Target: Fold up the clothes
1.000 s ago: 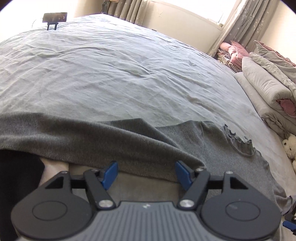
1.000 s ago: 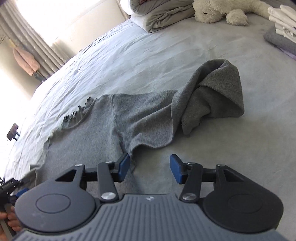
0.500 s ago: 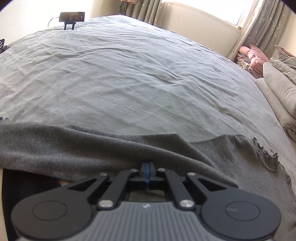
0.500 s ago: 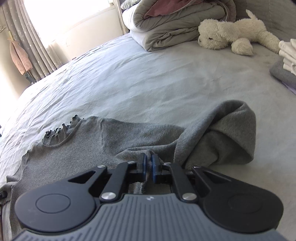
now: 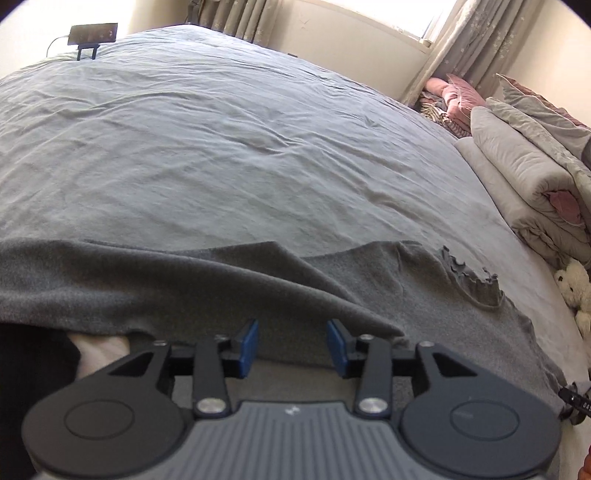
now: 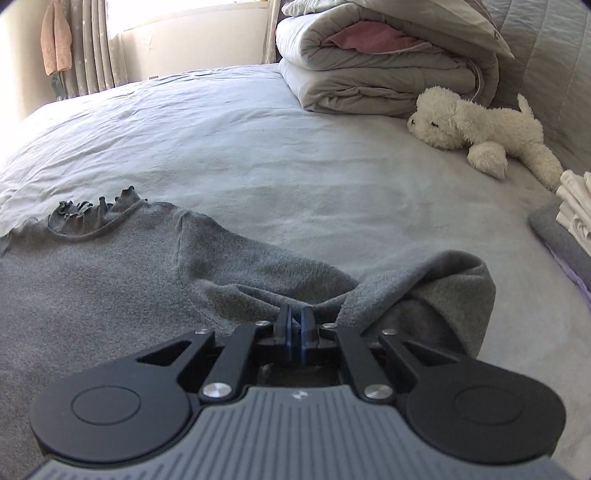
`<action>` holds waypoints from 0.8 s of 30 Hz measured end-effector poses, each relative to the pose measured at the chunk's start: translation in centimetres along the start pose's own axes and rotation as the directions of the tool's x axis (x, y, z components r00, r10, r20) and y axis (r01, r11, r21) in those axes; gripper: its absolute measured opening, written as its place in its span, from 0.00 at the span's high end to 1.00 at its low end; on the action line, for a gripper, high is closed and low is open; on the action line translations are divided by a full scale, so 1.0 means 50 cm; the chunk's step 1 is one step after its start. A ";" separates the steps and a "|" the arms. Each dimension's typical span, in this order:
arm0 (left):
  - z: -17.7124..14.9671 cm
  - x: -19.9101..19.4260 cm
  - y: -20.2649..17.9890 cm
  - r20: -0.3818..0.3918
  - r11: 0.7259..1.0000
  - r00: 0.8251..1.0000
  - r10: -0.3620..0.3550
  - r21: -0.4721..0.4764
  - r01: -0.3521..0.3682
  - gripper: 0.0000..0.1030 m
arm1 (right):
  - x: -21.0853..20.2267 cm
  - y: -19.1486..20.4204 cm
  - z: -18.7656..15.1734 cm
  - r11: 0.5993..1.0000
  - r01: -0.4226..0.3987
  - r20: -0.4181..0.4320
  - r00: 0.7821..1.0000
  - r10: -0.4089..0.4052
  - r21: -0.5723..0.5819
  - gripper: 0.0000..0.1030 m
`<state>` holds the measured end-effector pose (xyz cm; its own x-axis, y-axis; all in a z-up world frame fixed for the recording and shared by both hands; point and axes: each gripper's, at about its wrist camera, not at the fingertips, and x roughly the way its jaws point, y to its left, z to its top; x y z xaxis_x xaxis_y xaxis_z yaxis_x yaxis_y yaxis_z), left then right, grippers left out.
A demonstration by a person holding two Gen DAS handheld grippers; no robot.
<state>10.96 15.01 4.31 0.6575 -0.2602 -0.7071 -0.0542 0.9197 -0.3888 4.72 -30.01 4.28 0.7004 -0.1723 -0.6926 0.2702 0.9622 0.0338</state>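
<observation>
A grey knit sweater (image 5: 221, 288) lies spread on the bed, its ruffled neckline (image 5: 469, 280) off to the right. My left gripper (image 5: 291, 345) stands open, its blue pads on either side of a raised fold at the sweater's near edge, with nothing pinched. In the right wrist view the same sweater (image 6: 129, 266) shows its neckline (image 6: 92, 214) at the left and a bunched sleeve (image 6: 443, 291) at the right. My right gripper (image 6: 295, 328) is shut on the sleeve fabric where it rises off the bed.
The pale grey bed sheet (image 5: 221, 147) stretches far ahead. A folded duvet (image 6: 376, 74) and a white plush toy (image 6: 480, 129) lie at the head of the bed. Folded white clothes (image 6: 576, 206) sit at the right edge. A phone on a stand (image 5: 94, 35) is far left.
The left gripper, shut half a second ago, has opened again over the sweater's fold. The right gripper shut on the sleeve and stays shut, now lower and closer to it.
</observation>
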 end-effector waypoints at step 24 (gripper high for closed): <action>-0.045 0.036 -0.085 -0.016 0.994 1.000 -0.022 0.106 0.023 0.91 | -0.053 0.041 -0.019 0.990 -0.133 0.021 0.991 0.132 0.055 0.89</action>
<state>10.68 9.98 3.34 0.6462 -0.2848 -0.7080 0.0407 0.9393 -0.3406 2.78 -27.40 5.49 0.7437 -0.0480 -0.6668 0.2104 0.9635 0.1653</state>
